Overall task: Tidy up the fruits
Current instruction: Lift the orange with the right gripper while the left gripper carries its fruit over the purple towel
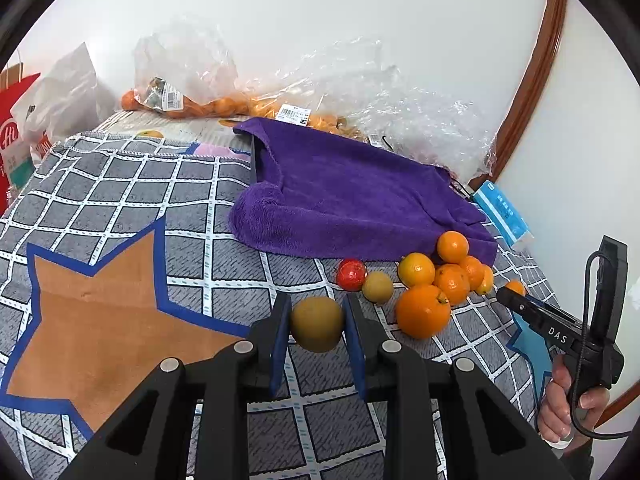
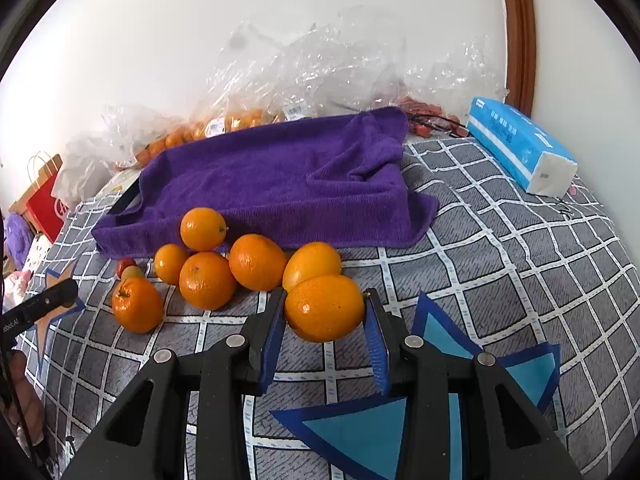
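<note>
A home, by the look of it, likely a bedroom or living room. A patterned grey checked cloth (image 1: 120, 184) with star shapes covers the surface, and a purple towel (image 2: 280, 176) lies on it. Along the far edge sit supermarket plastic bags of oranges (image 1: 192, 96) with price labels; a blue tissue pack (image 2: 520, 144) lies near the far right corner. Plain white wall (image 1: 320, 20), wooden door frame (image 2: 520, 32), red paper shopping bag (image 2: 44, 204).

Loose on the checked cloth (image 2: 500, 240): 7 oranges (image 2: 207, 280), counting the one clamped in the right gripper (image 2: 325, 309). 2 brownish-green round fruits (image 1: 377, 287), one of them clamped in the left gripper (image 1: 316, 324). 1 red fruit (image 1: 351, 275). 1 purple towel (image 2: 280, 176), 1 blue tissue pack (image 2: 520, 144), 1 red paper bag (image 2: 46, 200). Bagged fruit at the back: too hidden to count.
</note>
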`<state>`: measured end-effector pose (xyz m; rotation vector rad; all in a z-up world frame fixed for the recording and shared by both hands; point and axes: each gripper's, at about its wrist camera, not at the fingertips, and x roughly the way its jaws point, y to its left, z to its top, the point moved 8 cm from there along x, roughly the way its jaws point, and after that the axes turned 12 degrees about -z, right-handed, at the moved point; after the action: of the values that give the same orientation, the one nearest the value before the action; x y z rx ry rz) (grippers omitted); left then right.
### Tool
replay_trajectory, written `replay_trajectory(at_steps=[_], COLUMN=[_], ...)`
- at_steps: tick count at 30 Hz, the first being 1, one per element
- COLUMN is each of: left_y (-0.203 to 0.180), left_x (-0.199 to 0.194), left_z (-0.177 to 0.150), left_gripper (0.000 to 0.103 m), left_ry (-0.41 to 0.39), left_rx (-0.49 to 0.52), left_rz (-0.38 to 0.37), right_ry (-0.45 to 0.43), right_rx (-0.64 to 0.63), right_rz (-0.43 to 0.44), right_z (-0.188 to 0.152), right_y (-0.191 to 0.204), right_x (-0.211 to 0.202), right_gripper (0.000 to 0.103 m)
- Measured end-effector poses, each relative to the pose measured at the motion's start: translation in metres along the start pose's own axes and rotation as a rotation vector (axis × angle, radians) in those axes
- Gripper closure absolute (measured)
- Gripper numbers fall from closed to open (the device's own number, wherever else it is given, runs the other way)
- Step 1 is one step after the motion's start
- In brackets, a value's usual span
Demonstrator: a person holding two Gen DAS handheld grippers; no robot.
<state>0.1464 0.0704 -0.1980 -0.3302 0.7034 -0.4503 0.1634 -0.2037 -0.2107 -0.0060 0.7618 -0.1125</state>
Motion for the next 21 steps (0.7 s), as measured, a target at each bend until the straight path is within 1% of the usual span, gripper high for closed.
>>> replay_trajectory(at_steps=[4,9,12,14,16,17,19,21], left_y=[0.0,-0.002,-0.001,-0.002,-0.004,-0.005,-0.011,-0.017], left_x=[-0.005,-0.008,-0.011,-0.015,-0.019,-0.021,-0.025,-0.029], left_z=[0.002,0.005,0.006,0.008,0.011,0.012,0.016,0.022], left_gripper=[0.078,0.078,0.078,0.078,0.078,0.078,0.078,0.078], left_ry=[-0.024,-0.045,-0.061,-0.079,-0.086,-0.085,-0.079,-0.078], left_rx=[0.002,0.01,0.005,0.016,0.022,0.015,-0.008,-0.013], left_rz=[0.005,0.008,0.029,0.042,0.075,0.074,0.048,0.052], right_ry=[-0.016,-0.009,-0.015,-0.028,-0.043,-0.047,-0.061,-0.078], right_rx=[-0.004,-0.014,-0.006,0.005,0.014,0.016,0.017,0.016], right_rz=[-0.009,0.003,0.006,0.022,0.026,0.022,0.017,0.008], right_z=[-0.001,-0.004,0.001,0.008,0.017,0.021,0.031,0.043], right_y=[0.0,0.002,-0.001,-0.002,-0.004,-0.006,-0.008,-0.009], right_x=[-0.006,-0.016,-0.024,-0.03,-0.035,-0.037,-0.043,-0.048], right_gripper=[0.065,0.065,0.065,0.065,0.065,0.065,0.065,0.065])
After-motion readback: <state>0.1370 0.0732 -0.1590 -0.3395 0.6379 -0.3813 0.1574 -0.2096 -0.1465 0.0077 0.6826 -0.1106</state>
